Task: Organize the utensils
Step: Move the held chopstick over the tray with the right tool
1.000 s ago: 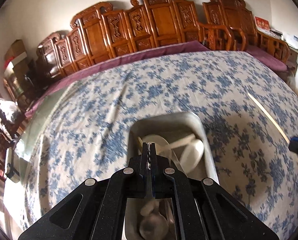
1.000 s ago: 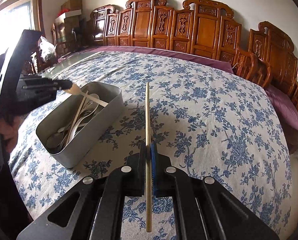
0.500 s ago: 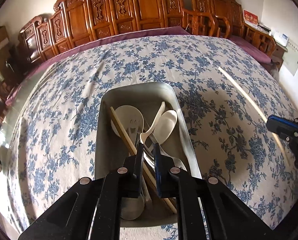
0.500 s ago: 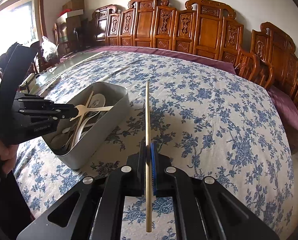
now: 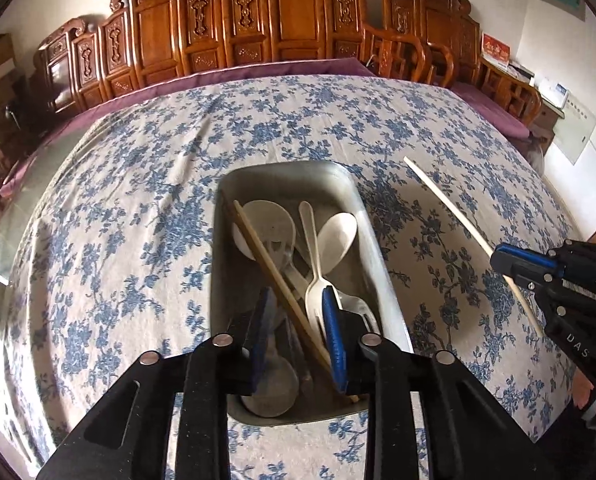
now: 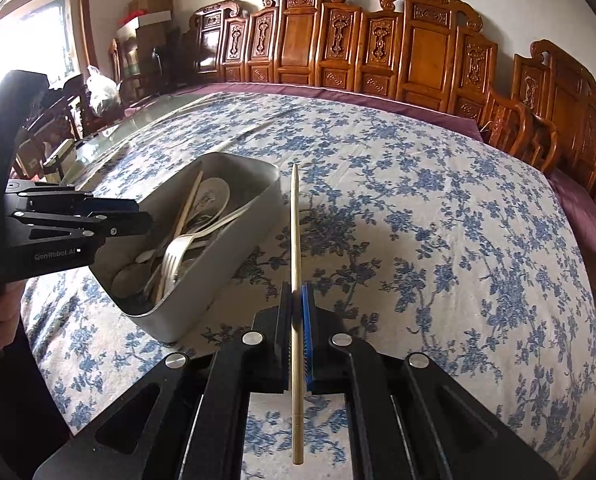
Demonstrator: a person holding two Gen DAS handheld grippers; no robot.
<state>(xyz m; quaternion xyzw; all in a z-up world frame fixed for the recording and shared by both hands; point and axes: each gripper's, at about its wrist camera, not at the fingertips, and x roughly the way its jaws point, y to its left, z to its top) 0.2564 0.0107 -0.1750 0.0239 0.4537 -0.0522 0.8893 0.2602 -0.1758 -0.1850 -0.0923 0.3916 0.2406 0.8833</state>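
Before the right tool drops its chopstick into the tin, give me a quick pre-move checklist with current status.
1. Right tool shut on the chopstick: ok.
2. Chopstick over the metal tin: not ok, it is beside the tin, above the tablecloth.
3. Left tool out of the drop path: not ok, it hangs over the tin, jaws opening, gripping nothing.
4. Room in the tin: ok, though spoons, a fork and another chopstick lie inside.
5. Tin steady on the cloth: cannot tell.
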